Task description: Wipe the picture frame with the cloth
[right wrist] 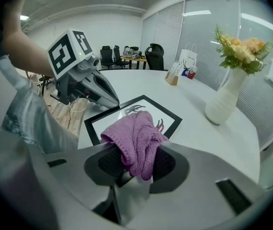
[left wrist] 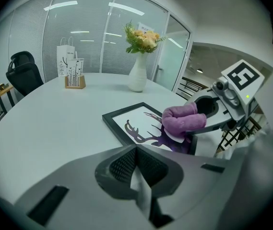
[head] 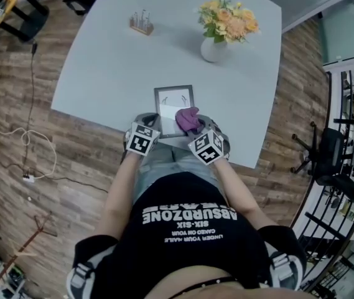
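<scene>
A black picture frame (head: 174, 109) with a deer-antler print lies flat near the table's front edge. A purple knitted cloth (head: 189, 118) rests on the near right part of the frame, and my right gripper (head: 196, 127) is shut on it. In the right gripper view the cloth (right wrist: 136, 138) bulges out from between the jaws above the frame (right wrist: 172, 119). My left gripper (head: 149, 123) sits at the frame's near left corner. In its own view the left gripper (left wrist: 137, 152) has its jaws shut with nothing between them, and the frame (left wrist: 131, 120) lies just ahead.
The pale grey table (head: 114, 61) carries a white vase of flowers (head: 214, 47) at the back right and a small wooden holder (head: 141, 23) at the back left. Its front edge (head: 239, 161) runs just before the person's body. Office chairs (left wrist: 23, 73) stand beyond the table.
</scene>
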### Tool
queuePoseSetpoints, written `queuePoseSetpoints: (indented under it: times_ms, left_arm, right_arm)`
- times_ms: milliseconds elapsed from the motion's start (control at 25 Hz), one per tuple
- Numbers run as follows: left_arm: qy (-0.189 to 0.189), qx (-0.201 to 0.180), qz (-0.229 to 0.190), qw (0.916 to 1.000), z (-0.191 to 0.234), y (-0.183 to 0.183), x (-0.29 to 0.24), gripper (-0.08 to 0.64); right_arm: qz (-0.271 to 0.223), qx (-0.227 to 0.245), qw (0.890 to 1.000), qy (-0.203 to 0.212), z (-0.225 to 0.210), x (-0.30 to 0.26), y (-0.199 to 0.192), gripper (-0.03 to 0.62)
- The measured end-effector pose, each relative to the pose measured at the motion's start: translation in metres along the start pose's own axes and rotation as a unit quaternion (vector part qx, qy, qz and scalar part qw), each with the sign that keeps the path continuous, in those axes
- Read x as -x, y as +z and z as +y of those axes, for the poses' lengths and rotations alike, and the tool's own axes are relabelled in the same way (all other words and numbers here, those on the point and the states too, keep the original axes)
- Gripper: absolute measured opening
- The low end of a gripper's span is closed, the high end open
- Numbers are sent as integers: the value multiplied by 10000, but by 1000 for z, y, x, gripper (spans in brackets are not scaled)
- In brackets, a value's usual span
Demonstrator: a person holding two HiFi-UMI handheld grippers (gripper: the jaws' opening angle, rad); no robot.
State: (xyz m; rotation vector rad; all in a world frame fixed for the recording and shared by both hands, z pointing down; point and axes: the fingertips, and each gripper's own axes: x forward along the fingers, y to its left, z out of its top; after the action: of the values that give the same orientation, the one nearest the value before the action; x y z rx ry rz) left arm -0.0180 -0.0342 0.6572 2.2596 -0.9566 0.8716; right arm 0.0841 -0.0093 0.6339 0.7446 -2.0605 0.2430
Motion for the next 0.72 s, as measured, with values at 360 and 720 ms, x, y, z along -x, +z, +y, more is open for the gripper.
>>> queuePoseSetpoints:
  times_ms: [360, 720]
  left_arm:
    - [67, -16, 7, 10000, 1, 0, -2, 6]
    - [109, -13, 9, 9999, 1, 0, -1, 6]
  right_arm:
    - [-52, -411, 9989, 206, 16, 11, -16, 137]
    - [192, -273, 9991, 277, 21, 11, -22, 135]
